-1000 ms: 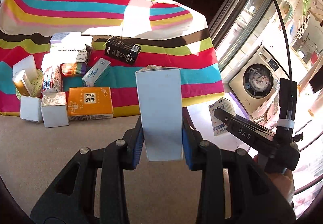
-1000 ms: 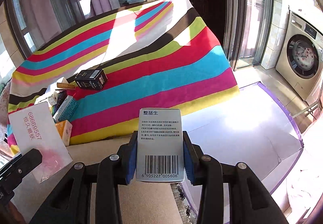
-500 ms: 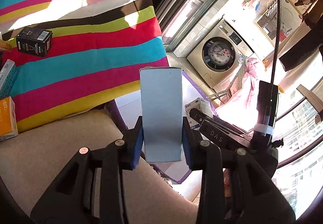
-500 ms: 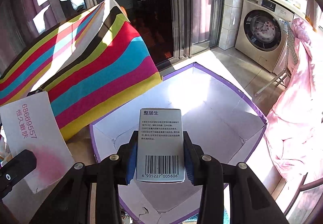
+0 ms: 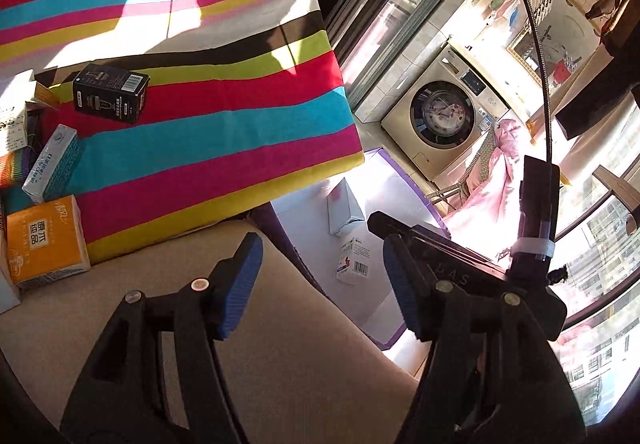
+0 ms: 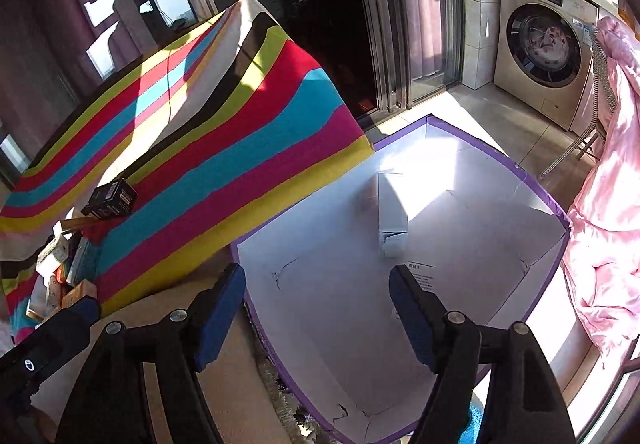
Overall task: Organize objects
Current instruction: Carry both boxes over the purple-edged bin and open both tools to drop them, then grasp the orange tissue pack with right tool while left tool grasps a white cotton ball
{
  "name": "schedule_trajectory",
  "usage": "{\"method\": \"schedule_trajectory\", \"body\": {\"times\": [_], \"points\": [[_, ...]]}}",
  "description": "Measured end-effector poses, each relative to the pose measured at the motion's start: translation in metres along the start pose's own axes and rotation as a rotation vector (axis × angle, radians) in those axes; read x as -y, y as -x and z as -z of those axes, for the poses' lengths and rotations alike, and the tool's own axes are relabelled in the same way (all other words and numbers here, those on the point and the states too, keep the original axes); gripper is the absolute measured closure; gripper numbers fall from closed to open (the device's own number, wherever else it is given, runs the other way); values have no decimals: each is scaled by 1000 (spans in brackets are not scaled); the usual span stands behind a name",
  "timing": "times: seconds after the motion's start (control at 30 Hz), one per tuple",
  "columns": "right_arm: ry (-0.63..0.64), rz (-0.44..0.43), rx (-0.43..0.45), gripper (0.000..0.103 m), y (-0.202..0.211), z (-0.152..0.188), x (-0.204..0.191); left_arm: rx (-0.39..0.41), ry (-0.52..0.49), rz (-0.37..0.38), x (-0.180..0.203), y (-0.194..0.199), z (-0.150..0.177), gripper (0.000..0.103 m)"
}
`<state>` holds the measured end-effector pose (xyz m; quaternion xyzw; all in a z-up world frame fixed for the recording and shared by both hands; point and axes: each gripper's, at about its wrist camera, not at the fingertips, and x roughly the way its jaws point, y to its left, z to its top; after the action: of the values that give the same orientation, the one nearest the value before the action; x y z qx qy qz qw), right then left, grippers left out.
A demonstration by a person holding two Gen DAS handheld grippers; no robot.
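Observation:
My left gripper (image 5: 320, 286) hangs over the sofa edge, its jaws opening with nothing between the blue pads. Below it, in the white box with a purple rim (image 5: 300, 228), lie a pale carton (image 5: 344, 207) and a small barcode carton (image 5: 354, 262). My right gripper (image 6: 316, 310) is above the same box (image 6: 540, 197); its jaws are opening too and hold nothing. The pale carton (image 6: 392, 211) lies on the box floor. A printed carton (image 6: 422, 276) shows partly behind my right finger.
On the striped cloth (image 5: 224, 111) remain a black box (image 5: 110, 93), a teal-and-white carton (image 5: 52, 163) and an orange pack (image 5: 44, 240), with more cartons at the left edge. A washing machine (image 6: 544, 43) and pink quilt (image 6: 608, 203) stand beyond the box.
Both grippers swung from the striped cloth to the purple-rimmed box, then opened. The cartons they held have left the pads and now lie in the box.

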<state>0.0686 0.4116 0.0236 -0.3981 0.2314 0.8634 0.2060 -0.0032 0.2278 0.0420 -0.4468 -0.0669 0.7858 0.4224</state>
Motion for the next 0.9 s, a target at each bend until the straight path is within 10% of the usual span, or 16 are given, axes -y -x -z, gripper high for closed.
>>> {"method": "schedule_trajectory", "body": {"times": [0.33,0.9], "points": [[122,-194,-38,26,-1,16,-80,95,-23,-245,-61,70,17,30],[304,-282,-68,26,-6,39,-162,214,185,-388,-166,168,65,30]]}}
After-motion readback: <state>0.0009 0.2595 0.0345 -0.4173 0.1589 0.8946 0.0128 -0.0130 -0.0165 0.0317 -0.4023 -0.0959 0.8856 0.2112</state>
